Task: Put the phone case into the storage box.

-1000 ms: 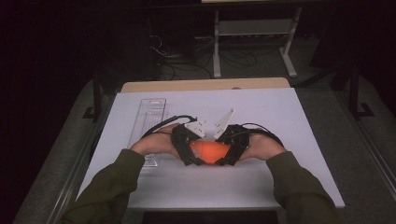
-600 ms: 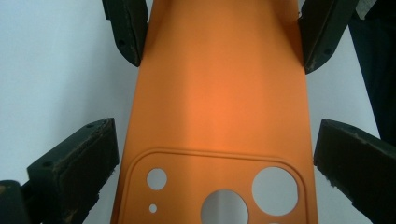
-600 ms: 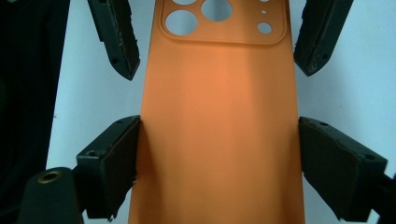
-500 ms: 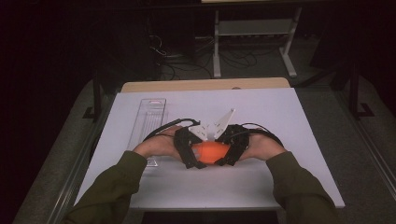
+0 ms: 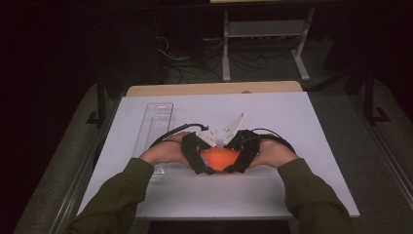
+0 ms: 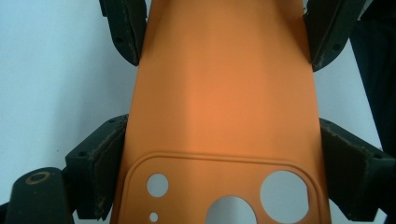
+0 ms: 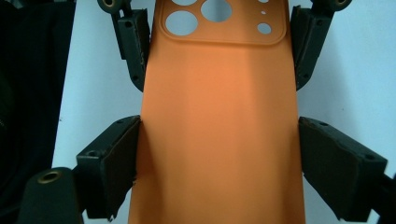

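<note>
An orange phone case [image 5: 221, 158] lies flat on the white table [image 5: 316, 122], camera cut-outs [image 6: 284, 189] toward my left hand. My left gripper [image 5: 207, 157] comes in from the left. Its jaws have just been closing and its pads [image 6: 105, 163] now press on the case's two long edges at the cut-out end. My right gripper [image 5: 238, 157] faces it from the right, pads [image 7: 119, 158] shut on the plain end of the case [image 7: 219, 116]. In the left gripper view the right gripper [image 6: 224, 32] grips farther up the case [image 6: 224, 93]; in the right gripper view the left gripper [image 7: 219, 42] flanks the cut-outs.
A clear plastic tray [image 5: 155, 127] lies lengthwise on the left part of the table. A wooden strip [image 5: 214, 88] runs along the far edge. Beyond it, a white stand [image 5: 265, 29] and cables on a dark floor. Green sleeves [image 5: 122, 195] enter from the bottom.
The left gripper's jaws have drawn in against the sides of the orange case. Both hands and the case stay where they were.
</note>
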`<state>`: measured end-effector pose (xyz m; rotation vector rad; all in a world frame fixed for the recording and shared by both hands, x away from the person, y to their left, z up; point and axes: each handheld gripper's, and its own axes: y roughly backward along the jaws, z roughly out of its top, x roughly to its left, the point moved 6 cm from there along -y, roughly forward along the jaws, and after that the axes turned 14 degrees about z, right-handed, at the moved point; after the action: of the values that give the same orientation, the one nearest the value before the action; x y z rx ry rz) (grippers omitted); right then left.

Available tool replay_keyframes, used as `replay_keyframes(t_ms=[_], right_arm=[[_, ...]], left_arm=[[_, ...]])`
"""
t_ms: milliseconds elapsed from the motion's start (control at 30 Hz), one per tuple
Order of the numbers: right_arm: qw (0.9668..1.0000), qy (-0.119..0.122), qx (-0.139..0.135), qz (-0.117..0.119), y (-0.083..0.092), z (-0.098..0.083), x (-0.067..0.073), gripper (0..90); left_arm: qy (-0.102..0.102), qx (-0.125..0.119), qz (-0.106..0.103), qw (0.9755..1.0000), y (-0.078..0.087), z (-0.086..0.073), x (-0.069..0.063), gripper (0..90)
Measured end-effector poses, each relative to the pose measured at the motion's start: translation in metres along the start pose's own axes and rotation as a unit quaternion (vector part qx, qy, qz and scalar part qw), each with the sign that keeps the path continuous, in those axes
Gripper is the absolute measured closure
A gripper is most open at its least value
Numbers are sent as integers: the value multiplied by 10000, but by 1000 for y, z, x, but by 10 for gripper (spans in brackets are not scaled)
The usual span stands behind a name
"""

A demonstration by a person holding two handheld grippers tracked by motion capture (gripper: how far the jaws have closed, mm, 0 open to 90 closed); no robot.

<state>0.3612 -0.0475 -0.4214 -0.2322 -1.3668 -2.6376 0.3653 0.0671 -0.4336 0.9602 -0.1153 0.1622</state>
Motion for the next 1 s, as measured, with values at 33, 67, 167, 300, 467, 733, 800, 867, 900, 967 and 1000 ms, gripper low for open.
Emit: replay_keyframes(t_ms=[33, 67, 167, 300, 467, 733, 800, 867, 900, 967, 1000], right_arm=[[10000, 6, -11, 8, 0, 0, 0, 153], [10000, 6, -14, 8, 0, 0, 0, 153], [10000, 4, -11, 11, 0, 0, 0, 153], [10000, 18, 13, 10, 0, 0, 0, 153], [10000, 17, 21, 9, -1, 0, 0, 153], [10000, 68, 36, -35, -1, 0, 0, 151], [10000, 67, 36, -36, -1, 0, 1, 151], [10000, 41, 2, -6, -1, 0, 1, 151], [10000, 47, -14, -10, -1, -1, 1, 150], [10000, 71, -59, 22, -1, -1, 2, 150], [10000, 66, -50, 5, -1, -1, 2, 149]], left_arm=[[-1, 2, 0, 10000, 0, 0, 0, 122], [-3, 3, 3, 10000, 0, 0, 0, 122], [-17, 26, -1, 10000, 0, 0, 0, 124], [-20, 31, 10, 10000, 0, 0, -1, 128], [-33, 68, -1, 10000, -1, -1, -1, 128], [-82, 92, 31, 9999, 0, 0, -1, 144], [-77, 72, 46, 9999, 0, 0, -2, 147], [-87, 75, 53, 9999, 1, 0, -2, 149], [-83, 75, 43, 9999, 2, 0, -2, 150], [-120, 79, 63, 9999, 2, 1, -2, 151], [-117, 92, 61, 9999, 2, 1, -2, 151]])
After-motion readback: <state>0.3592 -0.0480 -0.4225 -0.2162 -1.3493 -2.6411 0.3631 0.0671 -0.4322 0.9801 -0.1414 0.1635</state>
